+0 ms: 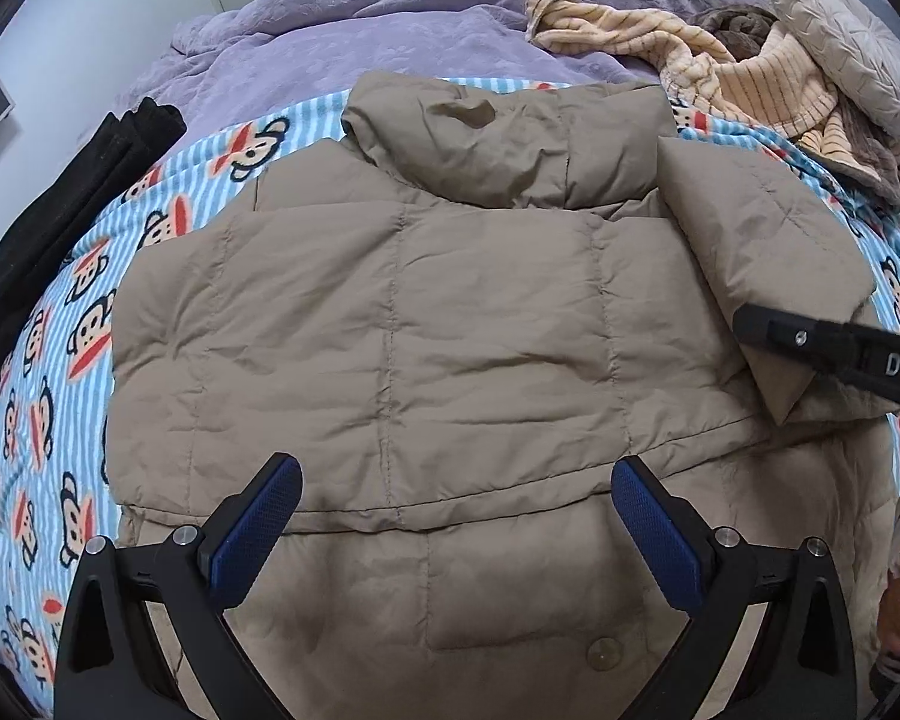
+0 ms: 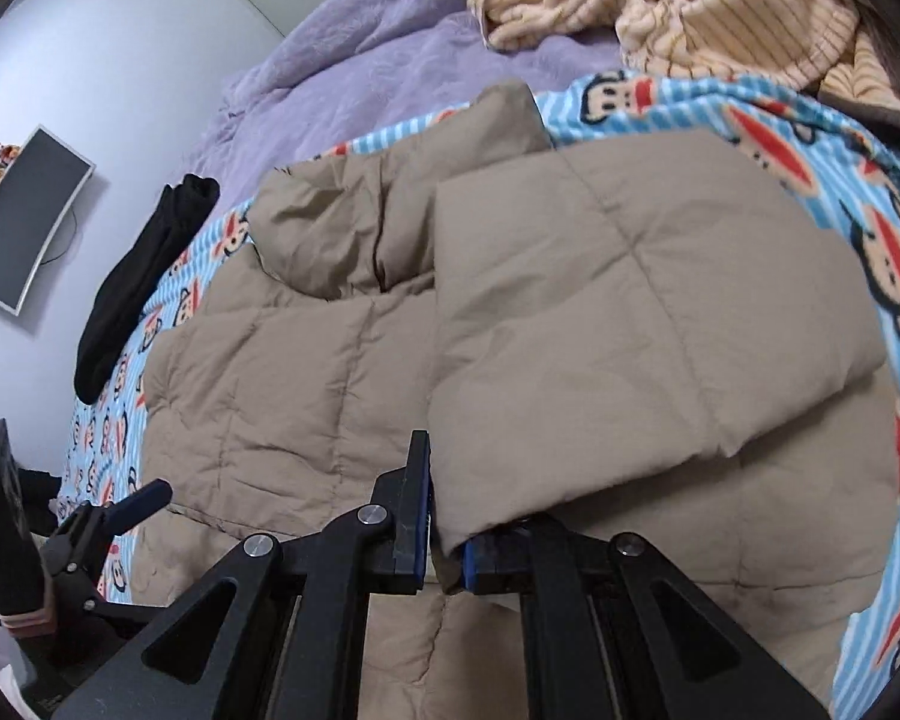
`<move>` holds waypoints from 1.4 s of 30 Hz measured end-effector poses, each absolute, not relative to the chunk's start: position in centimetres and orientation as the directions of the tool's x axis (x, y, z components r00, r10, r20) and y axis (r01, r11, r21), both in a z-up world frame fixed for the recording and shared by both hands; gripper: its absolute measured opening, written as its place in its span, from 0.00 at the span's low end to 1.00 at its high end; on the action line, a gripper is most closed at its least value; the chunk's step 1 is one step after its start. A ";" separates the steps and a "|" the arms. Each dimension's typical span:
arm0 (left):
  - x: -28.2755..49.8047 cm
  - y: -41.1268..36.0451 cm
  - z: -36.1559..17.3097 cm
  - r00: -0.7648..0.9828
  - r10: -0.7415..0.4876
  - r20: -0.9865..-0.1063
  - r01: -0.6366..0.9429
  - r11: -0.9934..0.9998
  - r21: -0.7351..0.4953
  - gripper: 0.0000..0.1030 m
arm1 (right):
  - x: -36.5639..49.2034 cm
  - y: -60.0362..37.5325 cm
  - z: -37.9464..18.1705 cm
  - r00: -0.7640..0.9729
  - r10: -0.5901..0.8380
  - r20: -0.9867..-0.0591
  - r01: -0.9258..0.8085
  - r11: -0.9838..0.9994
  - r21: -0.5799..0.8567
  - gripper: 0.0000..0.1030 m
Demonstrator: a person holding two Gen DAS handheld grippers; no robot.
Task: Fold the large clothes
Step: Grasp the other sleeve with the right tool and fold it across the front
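Bed, monkey-print striped blanket | tan quilted puffer jacket back-up | right gripper clamps sleeve, folded over jacket | left gripper wide, hovering above hem | risk: slick padded sleeve slips, springs open.

soft, even indoor light is falling from overhead, giving only faint shadows in the folds of the tan jacket. no glare is showing. fisheye bending is curving both views, and black corners are ringing them. the right wrist view is looking slightly blurred.
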State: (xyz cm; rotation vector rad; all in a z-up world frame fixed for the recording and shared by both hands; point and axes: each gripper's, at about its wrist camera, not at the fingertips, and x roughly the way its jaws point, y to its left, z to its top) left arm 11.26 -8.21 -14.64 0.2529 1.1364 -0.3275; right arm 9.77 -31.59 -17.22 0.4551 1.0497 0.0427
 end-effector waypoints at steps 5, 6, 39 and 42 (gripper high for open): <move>11.7 -7.9 -14.8 0.373 -0.144 -0.916 0.362 0.932 0.001 1.00 | 9.8 -32.3 -19.2 0.453 0.285 -0.845 0.242 0.873 0.423 0.20; 11.9 -7.9 -14.6 0.375 -0.152 -0.914 0.360 0.933 -0.007 1.00 | 9.6 -32.6 -19.1 0.454 0.307 -0.837 0.246 0.859 0.449 0.38; 17.0 0.5 -13.5 0.314 -0.527 -0.790 0.194 0.850 -0.490 1.00 | 10.7 -20.5 -16.7 0.428 0.229 -0.874 -0.110 0.973 0.201 0.68; 17.1 -0.3 -13.5 0.276 -0.584 -0.763 0.204 0.812 -0.548 1.00 | 9.1 -22.3 -16.2 0.434 0.239 -0.869 -0.062 0.970 0.235 0.69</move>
